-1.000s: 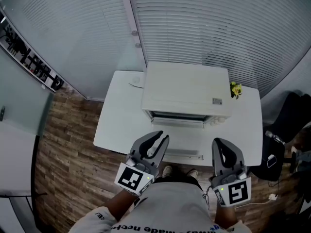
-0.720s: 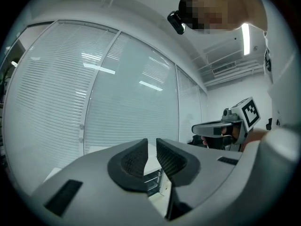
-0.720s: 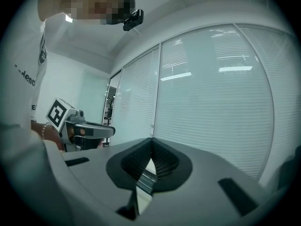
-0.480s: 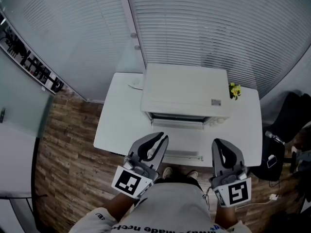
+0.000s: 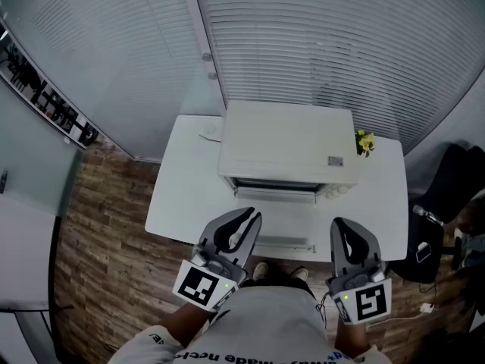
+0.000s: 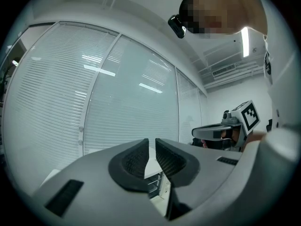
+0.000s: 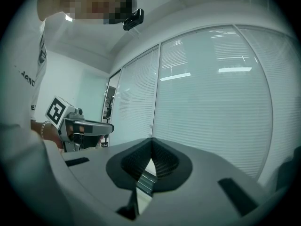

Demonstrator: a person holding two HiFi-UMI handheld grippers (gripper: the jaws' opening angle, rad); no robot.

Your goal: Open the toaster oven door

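Head view: you are standing at the near edge of a white table (image 5: 186, 180), holding both grippers low and level in front of your body, well short of the appliance.

- Toaster oven (image 5: 288, 139): white, sitting at the middle of the table towards the far edge, in front of the window blinds (image 5: 341, 36). A dark slot is showing along its front, and the door (image 5: 276, 214) seems to be lying folded down towards you, though white on white is making its outline hard to read.
- Left gripper (image 5: 248, 214): hanging over the table's near edge, left of the door and clear of it. Its jaws have just been closing. The left gripper view is showing them standing a narrow slit apart with nothing between them, only the oven front in the distance. Call it released, barely.
- Right gripper (image 5: 345, 224): hovering at the near edge right of the door, touching nothing. The right gripper view is showing its tips meeting. Clenched and empty.
- Marker cubes (image 5: 201, 283) are facing up at the camera, close to your shirt.
- A small yellow object (image 5: 366, 140) is sitting on the table just beside the oven's right side.
- Wood floor (image 5: 98, 226) is showing to the left of the table.
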